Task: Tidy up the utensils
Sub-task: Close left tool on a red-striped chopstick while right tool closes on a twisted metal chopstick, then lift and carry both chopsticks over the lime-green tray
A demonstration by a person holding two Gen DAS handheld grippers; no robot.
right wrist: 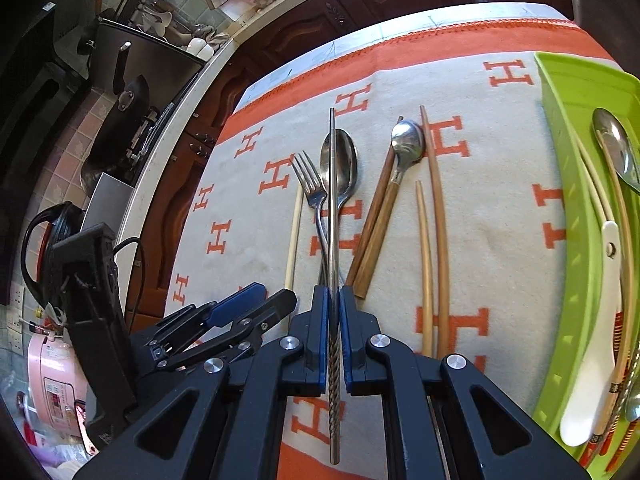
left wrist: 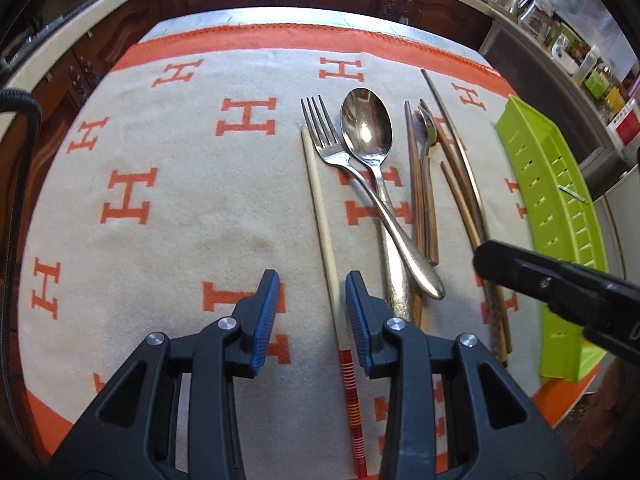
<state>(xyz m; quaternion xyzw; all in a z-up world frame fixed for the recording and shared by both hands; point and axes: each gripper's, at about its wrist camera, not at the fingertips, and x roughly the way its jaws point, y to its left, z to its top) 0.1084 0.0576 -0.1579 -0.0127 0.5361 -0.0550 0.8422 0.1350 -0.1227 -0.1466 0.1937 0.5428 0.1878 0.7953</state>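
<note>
Cutlery fills the slotted lime-green plastic tray [right wrist: 560,216] at the right edge of the table: a steel spoon [right wrist: 614,148] at its far end, a white ceramic soup spoon [right wrist: 596,344] nearer, pale chopsticks [right wrist: 592,184] along the inner wall, and some striped-handled pieces at the near end, too crowded to tell apart. The tray rests on a cream blanket with an orange border [left wrist: 168,216], woven all over with large orange letters "H"; no other writing is legible.

The right gripper [right wrist: 334,300] is clamped on a slim metal chopstick with a twisted handle [right wrist: 331,216], held lengthwise above the loose utensils. The left gripper [left wrist: 312,312] has its blue-padded jaws apart, straddling a cream chopstick with a red-and-white striped end [left wrist: 320,208] without touching it.

Loose on the blanket, beside that chopstick, a steel fork [left wrist: 326,140] lies with its handle crossed by a large steel tablespoon [left wrist: 366,124]. Further right lie dark wooden chopsticks [left wrist: 414,176], a small spoon with a wooden handle [left wrist: 428,132] touching them, and then a tan pair of chopsticks [right wrist: 434,216], one reaching farther than the other. A pink appliance [right wrist: 52,384] beyond the table carries a printed panel too small to read.
</note>
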